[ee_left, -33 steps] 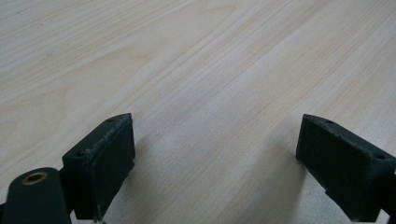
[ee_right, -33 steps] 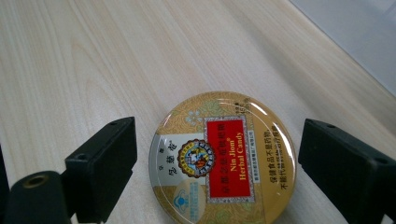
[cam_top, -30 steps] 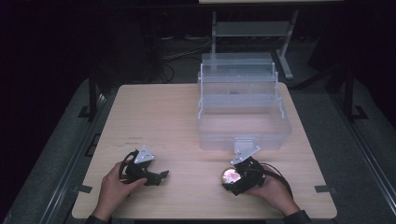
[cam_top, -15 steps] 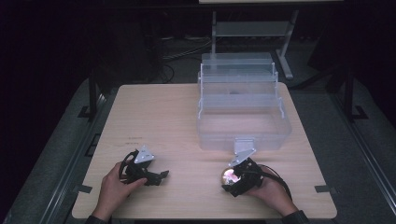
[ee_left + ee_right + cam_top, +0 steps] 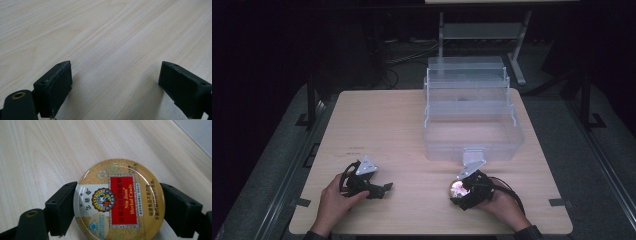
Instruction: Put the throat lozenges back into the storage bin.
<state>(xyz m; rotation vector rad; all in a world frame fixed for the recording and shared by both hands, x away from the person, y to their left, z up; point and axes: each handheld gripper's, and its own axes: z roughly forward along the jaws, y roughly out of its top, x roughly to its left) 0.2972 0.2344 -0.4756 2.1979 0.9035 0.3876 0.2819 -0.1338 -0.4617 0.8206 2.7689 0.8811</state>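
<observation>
Round gold candy tin with red label (image 5: pixel 119 201): flat on pale wooden tabletop (image 5: pixel 402 125), near front edge, just short of clear plastic tiered storage box (image 5: pixel 472 120). Right gripper (image 5: pixel 460 191): fingers (image 5: pixel 61 210) have just been closing, now pressed on tin's opposite sides. Left gripper (image 5: pixel 379 189): fingers (image 5: pixel 56 86) spread wide, nothing between, resting on bare tabletop. Progress, judged: grasp made; lift and likely transfer toward box remain.

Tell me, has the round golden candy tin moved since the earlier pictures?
No. The round golden candy tin keeps its place before the clear plastic box, between the right gripper jaws.
</observation>
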